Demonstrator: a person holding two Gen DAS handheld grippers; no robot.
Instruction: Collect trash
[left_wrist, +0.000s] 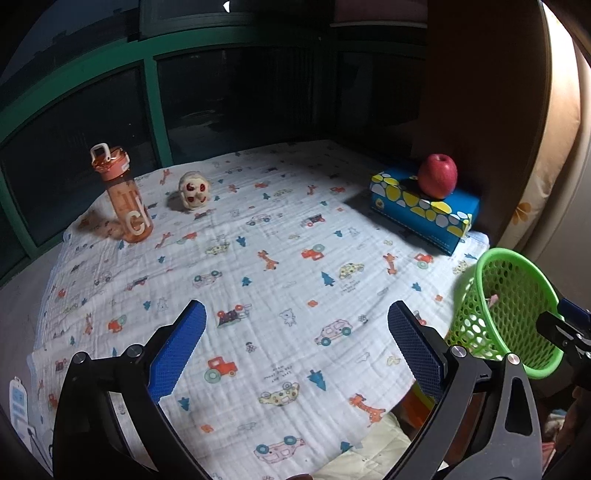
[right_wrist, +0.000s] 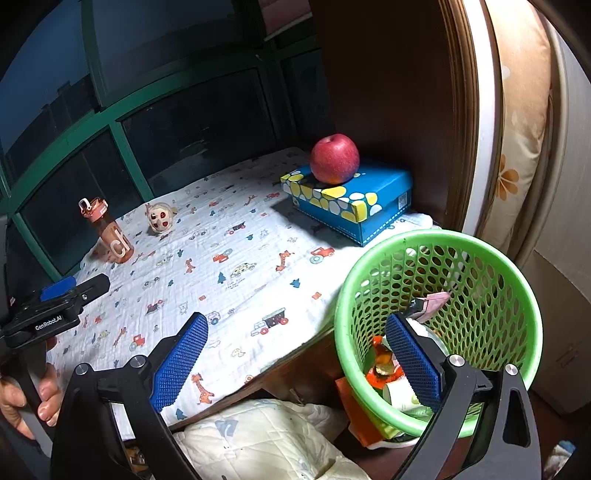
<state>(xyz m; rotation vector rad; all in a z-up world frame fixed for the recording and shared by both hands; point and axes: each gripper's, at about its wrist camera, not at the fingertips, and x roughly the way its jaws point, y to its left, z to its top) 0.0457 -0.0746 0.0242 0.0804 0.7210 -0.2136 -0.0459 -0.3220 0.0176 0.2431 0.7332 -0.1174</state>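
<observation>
A green mesh basket (right_wrist: 491, 273) stands off the table's right edge and holds several wrappers (right_wrist: 384, 365), including a pink one (right_wrist: 436, 301); it also shows in the left wrist view (left_wrist: 513, 295). My right gripper (right_wrist: 295, 354) is open and empty, its right finger over the basket's rim. My left gripper (left_wrist: 295, 347) is open and empty above the table's near part. The right gripper shows at the right edge of the left wrist view (left_wrist: 565, 328). The left gripper, held by a hand, shows in the right wrist view (right_wrist: 55, 302).
On the patterned tablecloth (left_wrist: 280, 266) stand an orange water bottle (left_wrist: 125, 195), a small round plush toy (left_wrist: 194, 190) and a blue patterned box (left_wrist: 424, 208) with a red apple (left_wrist: 437, 175) on top. Dark windows lie behind. Bedding (right_wrist: 266, 439) lies below the table's edge.
</observation>
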